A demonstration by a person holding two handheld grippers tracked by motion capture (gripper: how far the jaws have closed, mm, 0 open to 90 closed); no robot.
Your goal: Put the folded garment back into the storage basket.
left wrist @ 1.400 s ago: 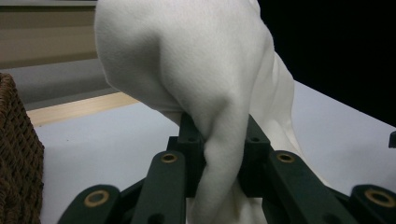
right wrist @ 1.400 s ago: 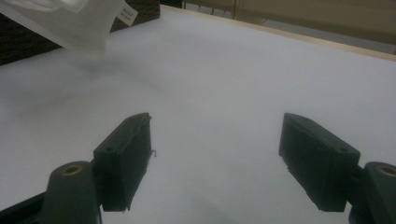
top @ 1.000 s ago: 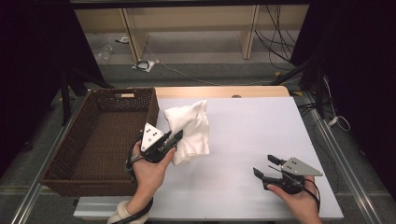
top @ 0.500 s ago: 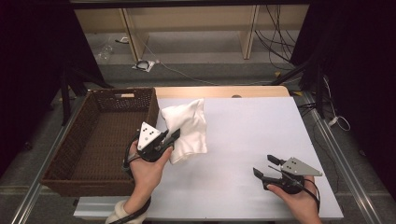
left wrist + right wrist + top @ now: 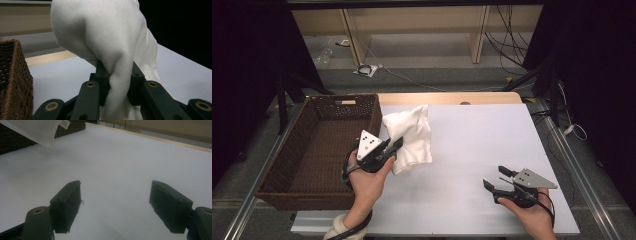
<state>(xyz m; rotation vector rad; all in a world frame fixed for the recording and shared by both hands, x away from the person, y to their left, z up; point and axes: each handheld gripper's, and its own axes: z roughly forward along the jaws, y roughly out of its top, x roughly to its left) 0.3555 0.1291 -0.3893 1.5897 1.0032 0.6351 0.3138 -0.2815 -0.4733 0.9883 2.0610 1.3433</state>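
Left gripper (image 5: 396,146) clamped on a fold of the white cloth (image 5: 412,135), which is lifted near the tabletop's (image 5: 472,150) left edge, just beside the wicker basket (image 5: 287,165). Right gripper (image 5: 498,178) near the front right corner, jaws apart, holding nothing.

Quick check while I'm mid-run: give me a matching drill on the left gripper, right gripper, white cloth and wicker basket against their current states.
Things:
1. left gripper
2. right gripper
3. white cloth
4. wicker basket

States:
A. open, over bare table
B. at the table's left edge, nothing visible inside
C. shut on fabric
D. pinched, partly lifted beside the basket

Pairs: 1-C, 2-A, 3-D, 4-B
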